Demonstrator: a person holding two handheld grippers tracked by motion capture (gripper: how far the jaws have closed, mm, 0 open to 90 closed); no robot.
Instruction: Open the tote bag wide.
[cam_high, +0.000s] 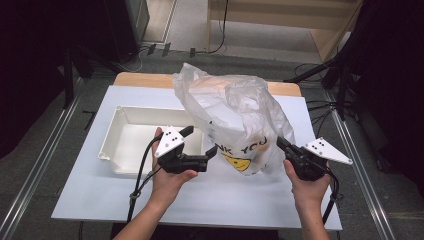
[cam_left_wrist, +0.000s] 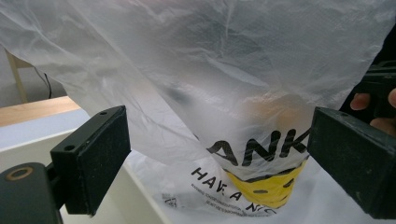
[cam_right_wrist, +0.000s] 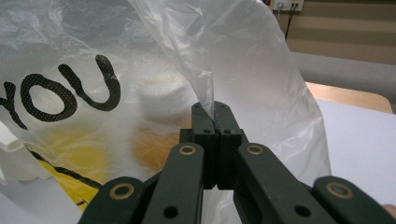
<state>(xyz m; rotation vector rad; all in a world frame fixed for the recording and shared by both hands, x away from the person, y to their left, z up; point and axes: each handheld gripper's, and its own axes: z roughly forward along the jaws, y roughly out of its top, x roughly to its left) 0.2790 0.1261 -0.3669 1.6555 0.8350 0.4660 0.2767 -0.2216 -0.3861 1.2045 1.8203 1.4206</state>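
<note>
A translucent white plastic bag (cam_high: 235, 115) with black lettering and a yellow smiley stands puffed up at the table's middle; pale and orange shapes show dimly inside it (cam_right_wrist: 159, 121). My right gripper (cam_high: 281, 143) is shut on a fold of the bag's right side, and the film (cam_right_wrist: 210, 79) rises from between the closed jaws (cam_right_wrist: 214, 123). My left gripper (cam_high: 200, 141) is open just left of the bag, its jaws spread wide with the bag (cam_left_wrist: 243, 116) in front of them and nothing between them.
A white rectangular tray (cam_high: 117, 137) lies on the white table sheet (cam_high: 90, 200) to the left of the bag, under my left gripper. Bare sheet lies along the front edge. A wooden table edge (cam_high: 145, 79) shows behind.
</note>
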